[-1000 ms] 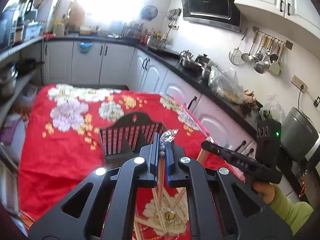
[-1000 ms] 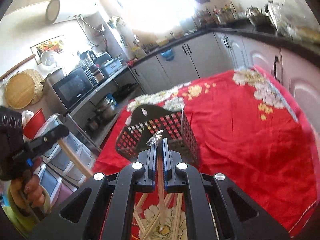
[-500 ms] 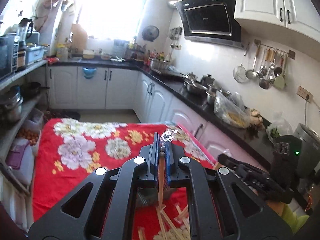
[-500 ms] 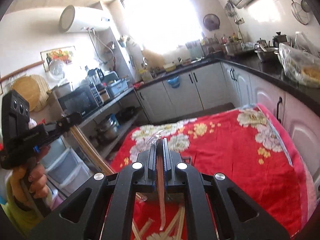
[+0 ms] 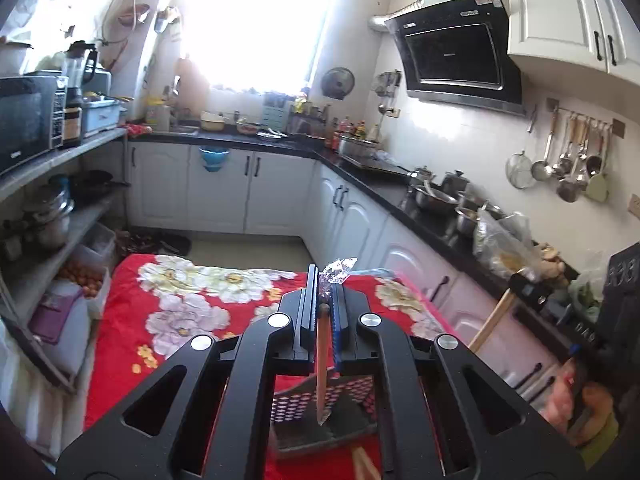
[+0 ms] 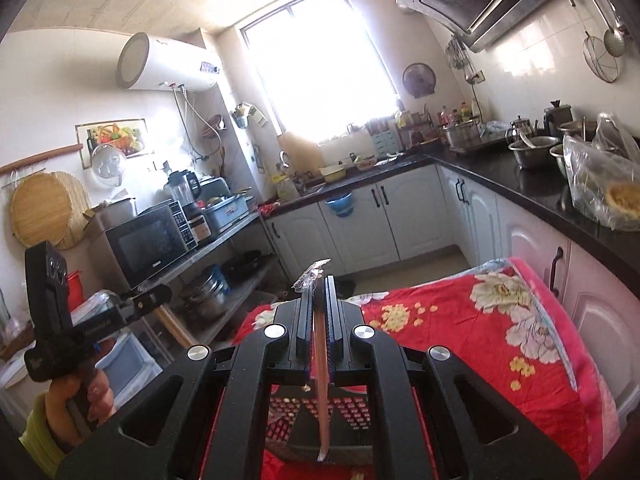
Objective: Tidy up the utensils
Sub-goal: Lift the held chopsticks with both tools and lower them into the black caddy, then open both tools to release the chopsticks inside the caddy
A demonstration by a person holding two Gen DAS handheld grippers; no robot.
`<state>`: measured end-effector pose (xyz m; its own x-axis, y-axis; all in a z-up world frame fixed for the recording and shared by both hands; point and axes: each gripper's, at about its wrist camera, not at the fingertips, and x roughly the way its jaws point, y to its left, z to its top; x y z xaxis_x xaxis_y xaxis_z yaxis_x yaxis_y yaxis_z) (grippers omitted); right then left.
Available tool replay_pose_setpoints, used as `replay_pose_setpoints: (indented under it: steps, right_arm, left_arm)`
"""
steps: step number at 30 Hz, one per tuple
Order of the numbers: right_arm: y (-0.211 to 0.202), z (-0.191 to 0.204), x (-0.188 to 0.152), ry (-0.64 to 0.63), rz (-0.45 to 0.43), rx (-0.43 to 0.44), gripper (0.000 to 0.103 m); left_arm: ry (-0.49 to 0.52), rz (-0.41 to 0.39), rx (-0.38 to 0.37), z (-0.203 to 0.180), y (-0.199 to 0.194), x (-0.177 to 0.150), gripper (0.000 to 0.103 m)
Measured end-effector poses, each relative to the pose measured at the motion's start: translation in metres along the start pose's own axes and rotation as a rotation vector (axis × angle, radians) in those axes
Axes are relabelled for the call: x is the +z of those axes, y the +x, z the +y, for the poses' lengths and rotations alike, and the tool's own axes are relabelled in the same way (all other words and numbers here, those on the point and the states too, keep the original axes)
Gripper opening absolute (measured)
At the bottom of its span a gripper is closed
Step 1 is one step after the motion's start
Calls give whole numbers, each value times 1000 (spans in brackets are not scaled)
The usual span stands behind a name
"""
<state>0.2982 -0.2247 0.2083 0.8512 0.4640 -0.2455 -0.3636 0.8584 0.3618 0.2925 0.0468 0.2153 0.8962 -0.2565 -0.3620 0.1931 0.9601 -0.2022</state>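
Note:
In the left wrist view my left gripper (image 5: 325, 282) is shut on a wooden chopstick (image 5: 321, 364) that hangs down from its jaws over a black mesh basket (image 5: 304, 408). My right gripper (image 5: 530, 286) shows at the right edge, shut on another chopstick (image 5: 491, 322). In the right wrist view the right gripper (image 6: 318, 282) pinches its chopstick (image 6: 321, 384), which points down toward the basket (image 6: 352, 406). At the left of that view a hand (image 6: 80, 398) holds the left gripper (image 6: 150, 300) with its chopstick (image 6: 176, 328). Loose chopsticks (image 5: 365, 465) lie near the basket.
The red floral cloth (image 5: 180, 304) covers the table (image 6: 500, 320). White cabinets with a black counter (image 5: 400, 196) run along the right, crowded with pots and bags. Open shelves (image 5: 60, 216) with a microwave (image 6: 152, 240) stand at the left. Ladles hang on the wall (image 5: 572, 160).
Both grippers have risen and tipped upward, each still pinching its chopstick. The basket and loose chopsticks have dropped to the bottom of both views, and more of the kitchen shows.

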Motion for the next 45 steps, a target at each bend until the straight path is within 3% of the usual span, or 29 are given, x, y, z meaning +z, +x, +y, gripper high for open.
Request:
replay_pose_setpoints:
  steps: [8,18,42,45]
  right_arm:
    - [19,-4,-12,-21,-20,-36,6]
    - [41,-13,-42,-37,3,-79,6]
    - [55,-24,-96,-13,87,-113,6]
    - [55,-28,-100,7,105,-117,10]
  left_arm:
    - [15,10,42,15,17,-19,3]
    - [18,25,33,23,31,-57,3]
    - [-17,47,7,33,38,-99,3]
    - [-29,47,7,36,36,-101,13]
